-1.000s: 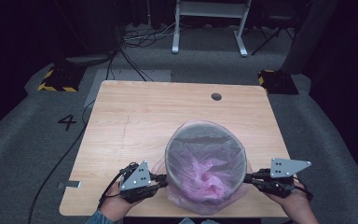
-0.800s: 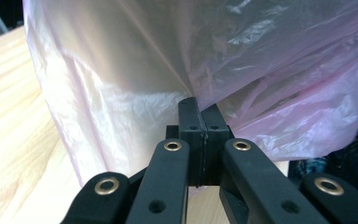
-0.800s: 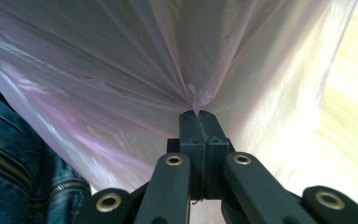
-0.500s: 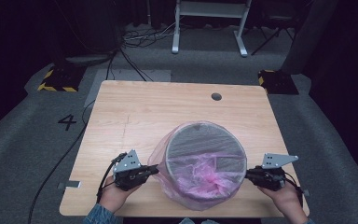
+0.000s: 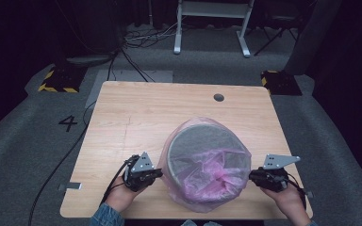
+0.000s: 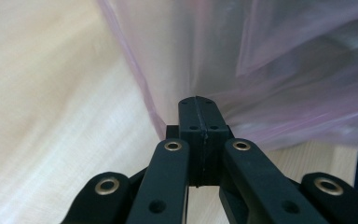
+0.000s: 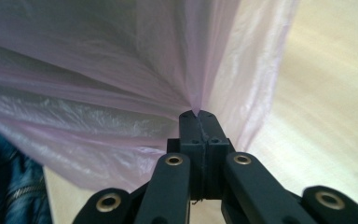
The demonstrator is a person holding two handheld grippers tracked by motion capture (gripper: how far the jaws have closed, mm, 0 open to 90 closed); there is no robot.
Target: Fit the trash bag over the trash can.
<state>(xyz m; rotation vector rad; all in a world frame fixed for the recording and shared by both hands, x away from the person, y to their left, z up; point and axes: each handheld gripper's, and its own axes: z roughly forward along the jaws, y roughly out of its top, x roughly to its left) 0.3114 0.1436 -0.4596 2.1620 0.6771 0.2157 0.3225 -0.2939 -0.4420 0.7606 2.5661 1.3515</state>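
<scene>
Pink bag film (image 5: 202,188) drapes over a grey bin (image 5: 202,153) at the table's (image 5: 136,113) 5 o'clock edge. Left tongs (image 5: 159,173) at the bin's 9 o'clock pinch the film; right tongs (image 5: 251,175) at 3 o'clock likewise.

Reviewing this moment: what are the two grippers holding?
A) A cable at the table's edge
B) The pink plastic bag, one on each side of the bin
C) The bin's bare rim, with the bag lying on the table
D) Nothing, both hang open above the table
B: the left gripper and right gripper are each shut on the pink plastic bag pulled over the bin.
</scene>
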